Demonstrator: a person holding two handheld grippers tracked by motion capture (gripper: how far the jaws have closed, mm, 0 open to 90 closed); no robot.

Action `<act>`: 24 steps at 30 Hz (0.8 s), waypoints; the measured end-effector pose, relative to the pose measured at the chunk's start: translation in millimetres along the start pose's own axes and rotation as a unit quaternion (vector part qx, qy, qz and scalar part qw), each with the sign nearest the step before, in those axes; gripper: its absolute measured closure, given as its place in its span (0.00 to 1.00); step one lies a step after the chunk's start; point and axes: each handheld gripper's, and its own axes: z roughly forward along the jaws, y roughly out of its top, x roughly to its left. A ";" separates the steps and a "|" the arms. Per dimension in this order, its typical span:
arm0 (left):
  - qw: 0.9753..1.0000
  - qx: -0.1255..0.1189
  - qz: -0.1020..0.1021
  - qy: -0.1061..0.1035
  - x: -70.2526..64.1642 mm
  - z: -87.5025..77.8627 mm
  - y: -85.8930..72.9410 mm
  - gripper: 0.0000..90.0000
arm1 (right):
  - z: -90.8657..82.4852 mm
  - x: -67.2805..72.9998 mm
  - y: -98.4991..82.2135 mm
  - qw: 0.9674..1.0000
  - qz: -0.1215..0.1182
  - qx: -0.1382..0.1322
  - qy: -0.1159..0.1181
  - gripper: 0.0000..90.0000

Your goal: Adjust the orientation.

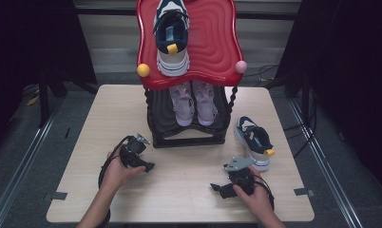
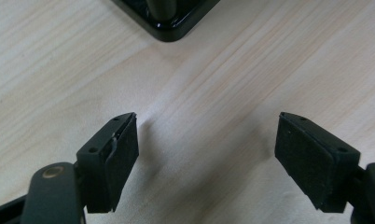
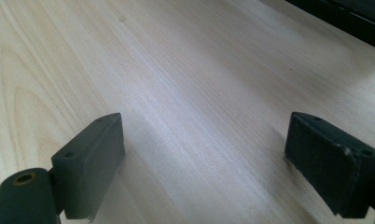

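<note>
Wooden table [image 1: 179, 185], left gripper [image 2: 206, 154] open, right gripper [image 3: 204, 163] seemingly empty

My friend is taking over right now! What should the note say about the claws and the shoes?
Left claw: open, holding nothing, low over the table.
Right claw: open, holding nothing, near the front edge.
Shoes: one dark blue shoe on the red top shelf; its match on the table right of the rack; pink pair on the lower black shelf.
Done: one blue shoe up.
Left: probably lift the second blue shoe beside it.
</note>
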 end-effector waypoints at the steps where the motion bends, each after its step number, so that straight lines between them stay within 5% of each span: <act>1: 1.000 -0.001 -0.001 0.001 0.6 0.6 -1.7 0.24 | -0.1 -0.1 0.0 1.000 -0.001 0.000 0.000 0.13; 2: 1.000 -0.009 -0.016 -0.003 0.4 1.6 -3.8 0.22 | -0.2 -0.2 -0.1 1.000 -0.001 0.001 0.001 0.13; 10: 0.998 -0.056 -0.033 0.003 0.2 4.4 -15.0 0.16 | -0.8 -0.1 -0.8 1.000 0.000 0.000 -0.001 0.13; 24: 0.993 -0.113 -0.035 0.014 -1.0 8.1 -29.3 0.09 | -1.4 -0.9 -1.3 1.000 -0.001 -0.002 0.004 0.13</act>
